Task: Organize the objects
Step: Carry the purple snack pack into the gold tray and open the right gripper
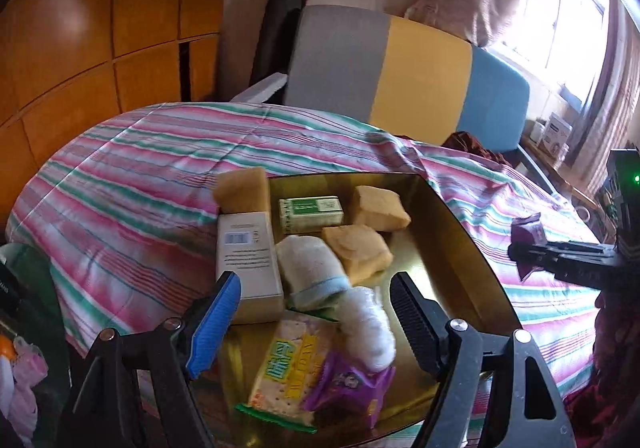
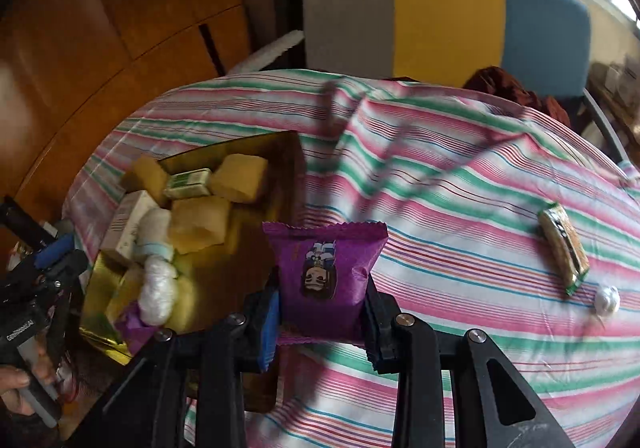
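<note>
Packet [image 2: 326,280]: purple, stood upright, long axis vertical, print upside down, above the striped cover, right of the gold tray [image 2: 292,159].
Right gripper [image 2: 322,312]: clamped shut on the packet's sides.
Left gripper [image 1: 316,312]: jaws wide, empty, over the tray's near end.

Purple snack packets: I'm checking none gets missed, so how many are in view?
2. One purple packet is clamped in the right gripper above the striped bedspread. The other purple packet lies in the gold tray, near corner. More may hide under the other items.
</note>
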A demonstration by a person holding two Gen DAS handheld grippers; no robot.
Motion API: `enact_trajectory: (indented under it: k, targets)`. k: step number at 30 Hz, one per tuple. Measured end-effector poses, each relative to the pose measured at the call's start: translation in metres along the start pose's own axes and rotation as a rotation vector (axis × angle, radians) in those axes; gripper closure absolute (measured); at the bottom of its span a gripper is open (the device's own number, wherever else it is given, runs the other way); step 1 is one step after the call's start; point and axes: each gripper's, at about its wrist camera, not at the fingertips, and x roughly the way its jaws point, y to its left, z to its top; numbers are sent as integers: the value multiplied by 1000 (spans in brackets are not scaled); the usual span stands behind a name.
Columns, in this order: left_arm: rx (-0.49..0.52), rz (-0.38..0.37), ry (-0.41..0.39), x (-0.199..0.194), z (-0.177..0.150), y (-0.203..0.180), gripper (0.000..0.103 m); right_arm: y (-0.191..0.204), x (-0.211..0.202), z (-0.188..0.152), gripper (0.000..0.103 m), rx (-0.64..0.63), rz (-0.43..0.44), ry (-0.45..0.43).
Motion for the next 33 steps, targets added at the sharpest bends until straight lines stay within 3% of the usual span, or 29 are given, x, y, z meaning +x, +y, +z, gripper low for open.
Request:
enact_trajectory:
  k: [8,14,17,20,27,33]
  targets:
    - [-61,38,14,1,0,29,25,80,60,4,68,-107,82,91]
    - [-65,30,39,8,-5,32,25,106,115,1,68,-128,59,182]
    - [-59,32,46,10,-6,31,25,112,128,-3,65,-122,104,211]
    - [-55,39,49,11,-8,30,25,113,128,-5,65,-114,128,200]
    - [-24,46,42,8,-9,20,25,99,109,-8,43,-63,148,152]
    - [15,49,31,4,-10,9,25,97,78,-5,32,-50,142,87]
